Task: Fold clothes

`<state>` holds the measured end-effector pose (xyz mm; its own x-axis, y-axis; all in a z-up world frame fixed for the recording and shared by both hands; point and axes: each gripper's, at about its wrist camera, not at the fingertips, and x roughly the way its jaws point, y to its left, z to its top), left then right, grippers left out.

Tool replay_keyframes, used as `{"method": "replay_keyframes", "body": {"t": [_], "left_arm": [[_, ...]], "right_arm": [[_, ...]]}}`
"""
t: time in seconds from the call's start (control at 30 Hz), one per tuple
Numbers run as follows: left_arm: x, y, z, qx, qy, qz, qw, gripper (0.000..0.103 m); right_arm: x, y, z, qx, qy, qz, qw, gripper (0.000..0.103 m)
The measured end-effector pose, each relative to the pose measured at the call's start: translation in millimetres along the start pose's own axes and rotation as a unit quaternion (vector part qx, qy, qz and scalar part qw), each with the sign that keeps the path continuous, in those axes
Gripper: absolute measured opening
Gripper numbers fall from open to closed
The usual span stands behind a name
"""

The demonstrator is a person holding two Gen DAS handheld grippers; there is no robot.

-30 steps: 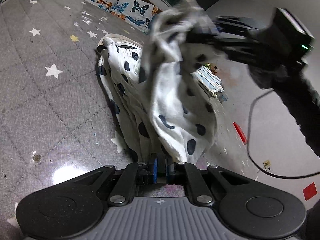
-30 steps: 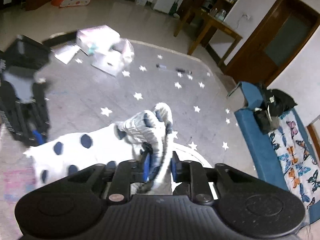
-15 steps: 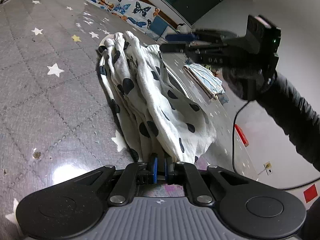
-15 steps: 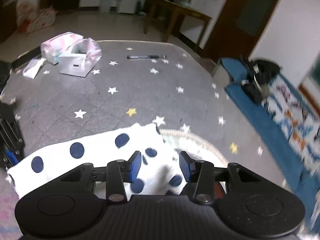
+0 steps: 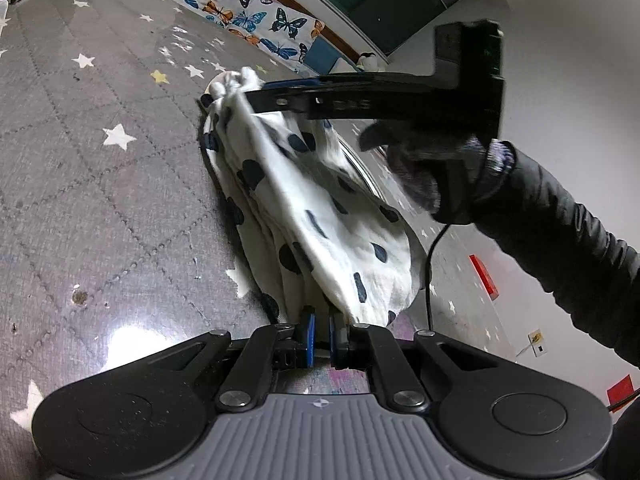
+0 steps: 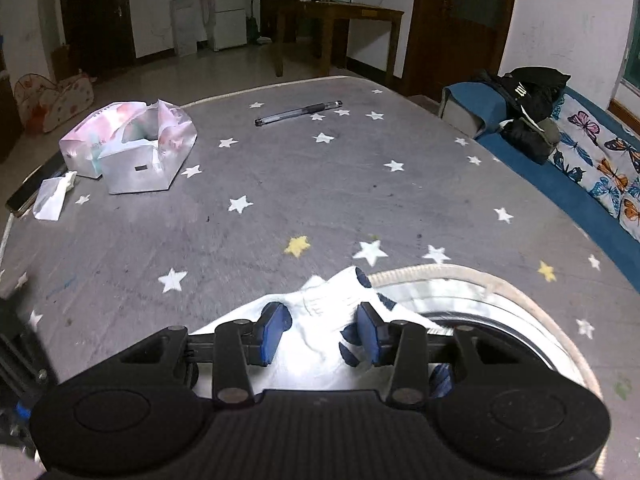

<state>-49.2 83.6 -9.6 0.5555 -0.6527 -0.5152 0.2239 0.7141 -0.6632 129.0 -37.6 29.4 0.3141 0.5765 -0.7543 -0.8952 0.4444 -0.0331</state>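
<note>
A white garment with dark polka dots (image 5: 316, 216) lies bunched in a long strip on the grey star-patterned table (image 5: 100, 184). My left gripper (image 5: 320, 332) is shut on the near end of the garment. My right gripper (image 6: 322, 328) is open, its jaws wide apart, just above the garment's far end (image 6: 328, 304). In the left wrist view the right gripper (image 5: 256, 90) reaches across above the far bunched end, held by a gloved hand.
A tissue box (image 6: 132, 148), a crumpled tissue (image 6: 52, 196), a phone (image 6: 28, 192) and a pen (image 6: 298, 112) lie at the table's far side. A round cream-rimmed object (image 6: 500, 292) lies under the garment's end. A butterfly-print sofa (image 6: 600, 168) stands to the right.
My right gripper held the garment's bunched end up, then opened and let it drop onto the table. It now hovers low over that end. My left gripper stayed shut on the near end.
</note>
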Motion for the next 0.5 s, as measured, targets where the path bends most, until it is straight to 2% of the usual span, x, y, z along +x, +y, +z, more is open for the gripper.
{"method": "replay_keyframes", "body": {"t": [0.17, 0.4, 0.5], "left_arm": [[-2, -2, 0, 0.002, -0.005, 0.007, 1.0, 0.009], [-18, -9, 4, 0.01, -0.029, 0.029, 0.9991, 0.011], [-26, -20, 7, 0.021, -0.045, 0.035, 0.9982, 0.014]], "right_arm": [[-6, -1, 6, 0.009, -0.007, 0.007, 1.0, 0.042], [-55, -12, -3, 0.029, -0.024, -0.013, 0.999, 0.043], [-73, -16, -17, 0.037, -0.021, -0.027, 0.999, 0.049]]}}
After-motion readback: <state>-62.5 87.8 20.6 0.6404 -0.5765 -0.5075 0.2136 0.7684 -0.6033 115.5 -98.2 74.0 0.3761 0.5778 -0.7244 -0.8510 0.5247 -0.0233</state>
